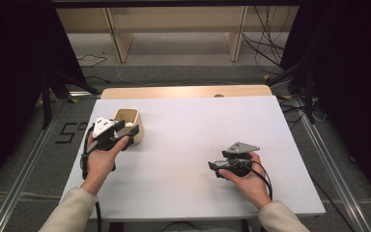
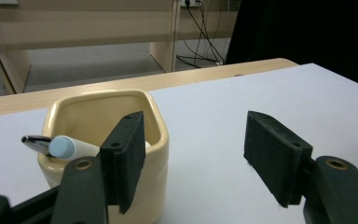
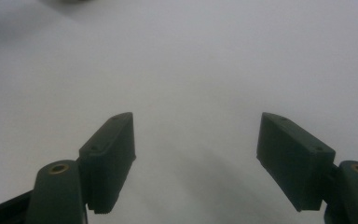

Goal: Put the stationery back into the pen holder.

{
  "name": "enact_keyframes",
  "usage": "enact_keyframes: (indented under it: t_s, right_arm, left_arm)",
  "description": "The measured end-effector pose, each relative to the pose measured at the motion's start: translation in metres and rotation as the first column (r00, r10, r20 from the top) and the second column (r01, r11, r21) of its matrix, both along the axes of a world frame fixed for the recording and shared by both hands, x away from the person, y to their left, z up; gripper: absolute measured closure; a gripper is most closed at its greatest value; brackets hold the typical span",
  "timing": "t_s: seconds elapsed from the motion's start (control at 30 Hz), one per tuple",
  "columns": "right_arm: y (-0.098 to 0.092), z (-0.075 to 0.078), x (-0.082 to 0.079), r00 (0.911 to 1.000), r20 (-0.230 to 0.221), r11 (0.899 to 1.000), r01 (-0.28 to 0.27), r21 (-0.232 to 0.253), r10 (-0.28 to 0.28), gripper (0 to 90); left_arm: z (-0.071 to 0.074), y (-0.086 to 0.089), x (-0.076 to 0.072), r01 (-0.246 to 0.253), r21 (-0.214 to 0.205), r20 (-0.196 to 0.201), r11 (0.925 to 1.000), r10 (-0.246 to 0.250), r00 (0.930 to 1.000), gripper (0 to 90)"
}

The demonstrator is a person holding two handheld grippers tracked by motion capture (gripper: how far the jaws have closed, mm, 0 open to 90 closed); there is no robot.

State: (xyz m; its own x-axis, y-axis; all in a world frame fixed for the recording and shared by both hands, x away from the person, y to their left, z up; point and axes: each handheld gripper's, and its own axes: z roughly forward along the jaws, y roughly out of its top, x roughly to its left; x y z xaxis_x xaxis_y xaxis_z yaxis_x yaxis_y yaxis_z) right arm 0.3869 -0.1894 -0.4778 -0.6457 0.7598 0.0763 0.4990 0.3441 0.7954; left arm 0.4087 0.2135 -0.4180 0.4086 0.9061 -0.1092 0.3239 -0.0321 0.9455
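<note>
L gripper [image 2: 193, 158] is standing w/ its jaws apart, nothing between the pads; the L pad [image 2: 125, 158] is hanging in front of the cup's near wall, not pressing on it. Looks like a let-go stance: jaws spread so the cup stays put. The cream cup [image 2: 156, 140] is sitting upright on the white table [image 1: 198, 145], at approx 10 o'clock from table centre, just beyond the L hand [image 1: 101, 154]. Inside, a white pen w/ a pale blue end [image 2: 67, 147] is leaning on the rim beside a dark metal-tipped item [image 2: 36, 142], prob. another pen.

R gripper [image 3: 196, 161] is also gaping, bare tabletop between its pads. It's idling at approx 4 o'clock, well apart from the cup, R hand [image 1: 246, 176] resting low, prob. parked clear of the L side's work.
</note>
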Motion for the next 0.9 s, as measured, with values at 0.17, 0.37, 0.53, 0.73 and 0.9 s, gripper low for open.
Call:
enact_keyframes:
  t_s: [0.17,0.37,0.53,0.73,0.9]
  right_arm:
    - [-0.001,0.0,-0.001,1.0,-0.003,1.0,0.005,0.0,-0.005,28.4]
    - [-0.004,0.0,0.0,1.0,-0.003,1.0,0.004,-0.003,-0.004,28.4]
    - [-0.005,0.0,-0.001,1.0,-0.003,1.0,0.007,0.0,-0.007,28.5]
    - [-0.006,0.0,-0.001,1.0,-0.003,1.0,0.007,-0.002,-0.007,28.5]
    - [-0.007,0.0,-0.002,0.9999,-0.005,1.0,0.009,-0.001,-0.009,28.5]
  left_arm:
    - [-0.005,-0.002,-0.007,0.04,0.006,-0.007,0.9992,-0.04,0.9992,37.6]
    - [-0.008,-0.002,-0.013,0.052,0.014,-0.014,0.9986,-0.052,0.9986,37.2]
    - [-0.01,0.0,-0.017,0.062,0.02,-0.018,0.9979,-0.061,0.998,36.8]
    - [-0.012,0.0,-0.02,0.074,0.023,-0.019,0.997,-0.073,0.9971,36.3]
    - [-0.013,0.001,-0.024,0.083,0.029,-0.02,0.9962,-0.082,0.9964,36.0]
